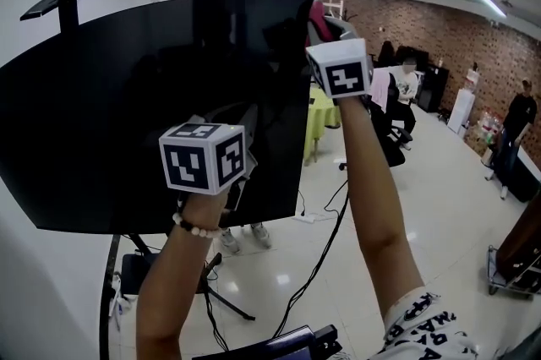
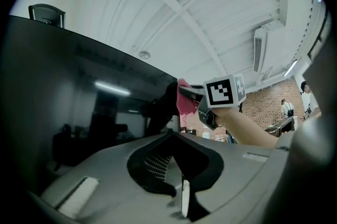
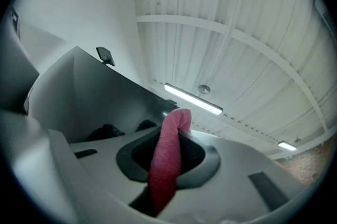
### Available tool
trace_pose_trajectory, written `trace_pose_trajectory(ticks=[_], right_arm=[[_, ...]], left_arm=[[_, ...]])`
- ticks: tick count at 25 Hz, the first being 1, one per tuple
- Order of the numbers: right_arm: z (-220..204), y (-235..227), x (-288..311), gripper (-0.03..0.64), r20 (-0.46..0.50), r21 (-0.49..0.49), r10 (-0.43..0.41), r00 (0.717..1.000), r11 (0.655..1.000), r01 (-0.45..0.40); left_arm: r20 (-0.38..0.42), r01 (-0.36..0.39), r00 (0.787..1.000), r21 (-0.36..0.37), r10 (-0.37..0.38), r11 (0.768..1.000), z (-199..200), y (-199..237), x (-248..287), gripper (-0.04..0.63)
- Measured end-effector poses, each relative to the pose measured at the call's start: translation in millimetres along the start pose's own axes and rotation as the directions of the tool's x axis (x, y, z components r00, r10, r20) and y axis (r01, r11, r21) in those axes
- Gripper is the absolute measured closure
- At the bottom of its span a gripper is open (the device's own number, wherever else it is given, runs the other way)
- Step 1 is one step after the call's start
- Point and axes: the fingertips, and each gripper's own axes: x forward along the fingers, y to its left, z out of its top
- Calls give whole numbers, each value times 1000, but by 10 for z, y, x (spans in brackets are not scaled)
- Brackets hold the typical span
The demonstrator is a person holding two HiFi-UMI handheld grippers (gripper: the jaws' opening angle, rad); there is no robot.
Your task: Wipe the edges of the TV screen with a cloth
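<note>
— Where's the cloth (image 3: pixel 166 165)?

— At the TV screen's (image 1: pixel 127 113) one-o'clock corner, pinched in your right hand-held gripper (image 3: pixel 178 125). Only a thin fold pokes past the jaws, so hard plastic may scrape the edge. Your left hand-held gripper (image 2: pixel 171 136), clenched and empty, hovers near five o'clock and could knock the panel.

One TV screen (image 1: pixel 127 113), one pink cloth (image 3: pixel 167 160), two grippers (left gripper (image 2: pixel 171 136), right gripper (image 3: pixel 178 119)), at least three bystanders (image 1: pixel 517 115)

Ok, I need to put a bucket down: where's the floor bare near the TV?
Bare floor lies right of the TV screen, between the black cable and the wheeled cart. Under the screen it is crowded: stand legs and wires.
</note>
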Motion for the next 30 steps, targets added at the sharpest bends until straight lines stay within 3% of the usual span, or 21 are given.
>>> trace_pose_trajectory(ticks=[5,11,13,15,22,30], right_arm=[[357,-270,194,548,27,-73,-14,1000,997,15],[662,-236,259,549,104,76,173,979,980,-181],[599,-223,288,549,62,77,180,982,980,-185],[537,-178,324,548,0,17,155,988,988,-155],[632,307,404,548,-89,-114,199,976,971,-208],[1006,991,442,548,-80,-134,302,950,941,-310]], left_arm=[[21,-1,1000,-17,1,1000,55,57,-51,607],[23,-4,1000,-35,5,999,23,151,-180,607],[23,-10,1000,-35,11,999,13,206,-251,607],[18,-16,1000,-35,17,999,-3,266,-316,607],[15,-52,999,-18,53,998,81,383,-539,607],[-5,-146,989,2,146,989,121,632,-1036,607]])
